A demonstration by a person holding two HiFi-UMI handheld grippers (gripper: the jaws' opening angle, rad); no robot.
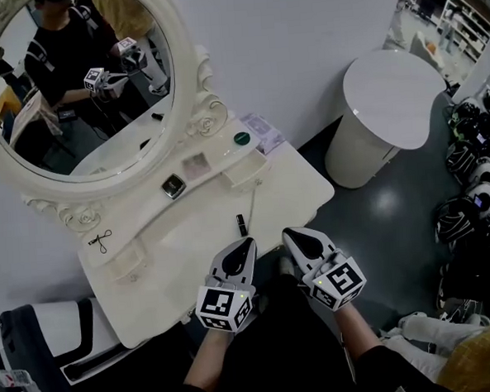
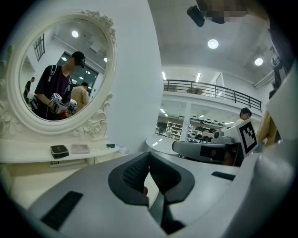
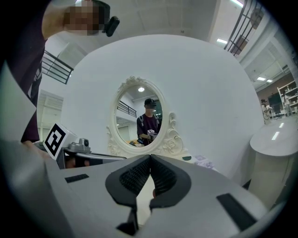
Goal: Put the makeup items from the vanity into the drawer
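White vanity top (image 1: 179, 270) carries a dark tube (image 1: 241, 224) just ahead of the left gripper (image 1: 249, 243), whose jaws are closed on nothing, as are those of the right gripper (image 1: 291, 233) beside it. If they advance unopened, they could knock the tube rolling away.

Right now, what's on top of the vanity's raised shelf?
A black square case, a pale palette, a green round item and a patterned packet. Small drawers under it are shut; contents hidden.
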